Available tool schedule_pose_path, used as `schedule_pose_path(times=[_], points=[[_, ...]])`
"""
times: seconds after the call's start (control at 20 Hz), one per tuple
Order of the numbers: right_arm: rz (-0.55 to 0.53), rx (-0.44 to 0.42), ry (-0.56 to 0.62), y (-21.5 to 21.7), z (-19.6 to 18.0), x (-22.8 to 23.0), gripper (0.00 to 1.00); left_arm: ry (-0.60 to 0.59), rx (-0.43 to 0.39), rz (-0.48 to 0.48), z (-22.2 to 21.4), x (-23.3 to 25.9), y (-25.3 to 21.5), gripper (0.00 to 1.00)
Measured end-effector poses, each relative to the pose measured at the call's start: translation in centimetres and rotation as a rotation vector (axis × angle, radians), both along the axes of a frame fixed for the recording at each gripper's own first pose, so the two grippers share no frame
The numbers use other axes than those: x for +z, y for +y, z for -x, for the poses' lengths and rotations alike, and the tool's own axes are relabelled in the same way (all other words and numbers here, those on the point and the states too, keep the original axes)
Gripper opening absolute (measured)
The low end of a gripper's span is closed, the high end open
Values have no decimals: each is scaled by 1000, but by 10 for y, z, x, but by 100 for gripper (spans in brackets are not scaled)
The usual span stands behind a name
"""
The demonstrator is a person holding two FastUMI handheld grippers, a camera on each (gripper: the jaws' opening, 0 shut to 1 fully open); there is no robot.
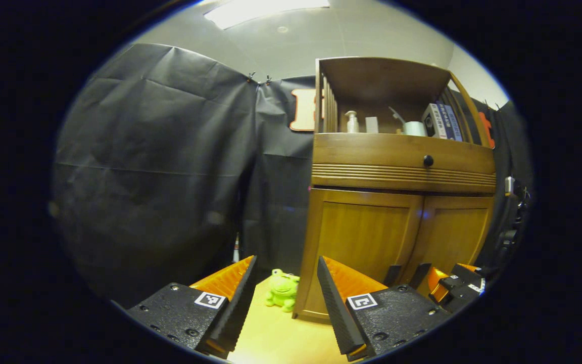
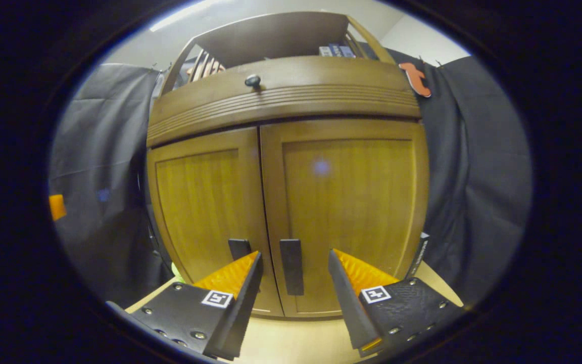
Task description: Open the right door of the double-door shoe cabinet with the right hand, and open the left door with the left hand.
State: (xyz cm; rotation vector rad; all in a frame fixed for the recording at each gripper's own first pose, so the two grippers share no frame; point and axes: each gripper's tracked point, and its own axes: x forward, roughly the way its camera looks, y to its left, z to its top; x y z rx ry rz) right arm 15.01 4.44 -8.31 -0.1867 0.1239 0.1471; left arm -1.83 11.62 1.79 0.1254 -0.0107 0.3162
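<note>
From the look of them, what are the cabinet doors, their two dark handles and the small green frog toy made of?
The two honey-brown cabinet doors look like wood or wood veneer: vertical grain shows, with a satin sheen. The dark flat rectangular handles look matte; metal or plastic, I cannot tell. The small green frog toy on the floor looks like soft plush, with rounded, fuzzy edges, though it is small here.

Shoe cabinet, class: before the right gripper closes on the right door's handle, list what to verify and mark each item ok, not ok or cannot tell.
1. Right gripper open: ok, fingers spread.
2. Right door handle between its fingers: ok, it shows in the gap.
3. Fingers touching the handle: cannot tell.
4. Both doors shut: ok, right door and left door sit flush.
5. Left gripper open and ready: ok, but aimed at the cabinet's left corner, not the left handle.
6. Green frog toy clear of the left door's swing: cannot tell.
</note>
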Motion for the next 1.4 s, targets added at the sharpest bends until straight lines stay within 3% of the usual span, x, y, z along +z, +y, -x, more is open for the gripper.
schedule_pose_path(times=[0.1,0.15,0.2,0.25,0.35,0.4,0.45,0.5,0.55,0.65,0.7,0.75,0.85,0.9,0.95,1.0,1.1,1.4], points=[[22,3,25,3,-22,-17,77,1,48,-24,5,4,15,73],[31,0,36,4,-29,-24,70,3,69,-34,7,6,22,73],[40,-11,37,3,-37,-30,77,8,88,-42,9,5,27,73],[49,-12,38,3,-45,-32,70,12,104,-49,11,6,31,73],[73,-25,27,0,-58,-31,72,12,124,-54,12,8,35,73],[89,-44,14,-3,-65,-28,70,13,129,-55,12,8,37,67],[101,-58,3,-6,-67,-31,63,16,130,-57,11,7,37,73],[98,-51,9,-5,-67,-32,55,20,127,-58,9,6,35,73],[92,-48,20,-4,-68,-37,53,22,122,-58,7,7,33,66],[92,-26,28,0,-70,-40,46,23,102,-52,2,5,28,67],[102,-31,32,0,-73,-43,41,28,89,-47,0,3,24,73],[107,-32,36,1,-71,-44,32,35,73,-43,-2,1,19,66],[77,-46,43,0,-70,-44,32,42,47,-35,-4,-2,13,65],[63,-51,46,0,-70,-43,26,41,37,-33,-2,-3,10,65],[63,-58,56,-1,-73,-46,29,41,30,-33,-1,-2,9,65],[65,-60,48,-1,-70,-43,23,39,25,-34,0,-2,9,67],[63,-66,59,-2,-65,-42,23,38,26,-36,4,0,11,67],[55,-109,52,-18,-23,-41,23,39,41,-21,19,0,22,67]])
